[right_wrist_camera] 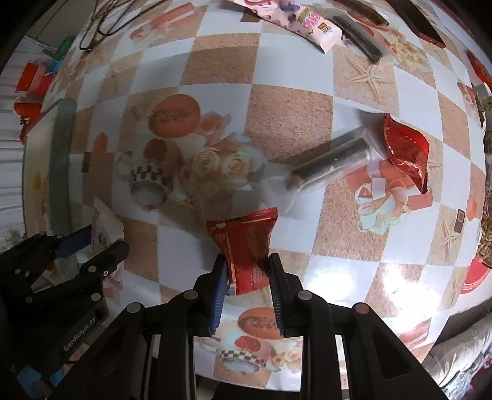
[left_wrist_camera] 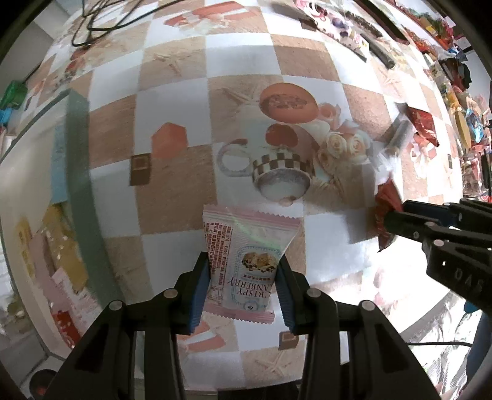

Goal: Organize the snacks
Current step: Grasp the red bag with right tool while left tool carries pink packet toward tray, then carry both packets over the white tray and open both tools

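On the far left of the table sits a tray (left_wrist_camera: 77, 160) with a green rim, and some snacks lie inside it. Next to it, the left gripper (left_wrist_camera: 243, 277) points down and pinches a pink and white packet (left_wrist_camera: 246, 261) between its blue pads (left_wrist_camera: 200, 292). The packet has a cookie picture on it and sticks out past the fingertips, over the checked tablecloth (right_wrist_camera: 289, 123). Further right, the right gripper (right_wrist_camera: 247, 283) also points down, and its pads (right_wrist_camera: 218, 295) squeeze a red packet (right_wrist_camera: 246, 246) from both sides. Just past it, a long dark stick in a clear wrapper (right_wrist_camera: 332, 160) lies flat on the cloth. A crinkled red bag (right_wrist_camera: 406, 150) lies right beside the end of the stick, maybe touching it. Along the top edge of the table lies a pink snack bag (right_wrist_camera: 292, 18), with a dark bar (right_wrist_camera: 359, 37) next to it. More bright snacks (left_wrist_camera: 461, 107) are piled on the far right, too small to tell apart.
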The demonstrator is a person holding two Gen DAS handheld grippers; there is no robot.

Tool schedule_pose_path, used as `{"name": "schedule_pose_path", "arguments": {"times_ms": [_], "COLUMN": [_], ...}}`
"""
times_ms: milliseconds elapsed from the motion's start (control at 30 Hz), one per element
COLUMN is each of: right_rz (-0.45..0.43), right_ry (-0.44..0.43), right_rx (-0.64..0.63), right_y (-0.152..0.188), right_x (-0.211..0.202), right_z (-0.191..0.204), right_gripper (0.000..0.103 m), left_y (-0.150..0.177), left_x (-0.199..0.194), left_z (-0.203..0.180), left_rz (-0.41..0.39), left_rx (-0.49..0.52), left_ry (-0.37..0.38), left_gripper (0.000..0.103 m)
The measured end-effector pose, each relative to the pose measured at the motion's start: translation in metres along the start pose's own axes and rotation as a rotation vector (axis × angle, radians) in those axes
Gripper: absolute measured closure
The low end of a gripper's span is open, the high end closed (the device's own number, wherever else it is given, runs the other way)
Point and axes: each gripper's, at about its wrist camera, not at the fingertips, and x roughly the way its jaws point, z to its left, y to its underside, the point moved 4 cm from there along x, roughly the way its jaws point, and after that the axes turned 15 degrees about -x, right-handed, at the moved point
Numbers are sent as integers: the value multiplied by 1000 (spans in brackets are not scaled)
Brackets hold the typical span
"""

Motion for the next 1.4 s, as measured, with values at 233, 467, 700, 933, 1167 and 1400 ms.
{"name": "schedule_pose_path", "arguments": {"times_ms": [233, 467, 700, 933, 1167, 1400], "right_rz": [-30, -5, 15, 56, 11, -40], "right_ry": [-8, 11, 63, 104, 62, 30], "right_rx": [-13, -2, -49, -74, -115, -199], "right_y": [22, 49, 42, 46, 35, 7], "right_x": [-20, -17, 5, 20, -10, -40], "right_z": [-8, -11, -11, -2, 36, 83], "right_gripper": [75, 39, 33, 73, 75, 75], "left_y": [8, 20, 32, 42, 43, 44], "left_x": [-18, -36, -59, -76, -80, -92], "left_z": [13, 27, 50, 72, 96, 131], "left_rz": [-26, -43, -68, -88, -114, -151], "left_rx": [-33, -36, -38, -92, -165, -257], "left_ry": [29, 50, 55, 67, 82, 99], "left_gripper": [59, 59, 59, 59, 59, 59]}}
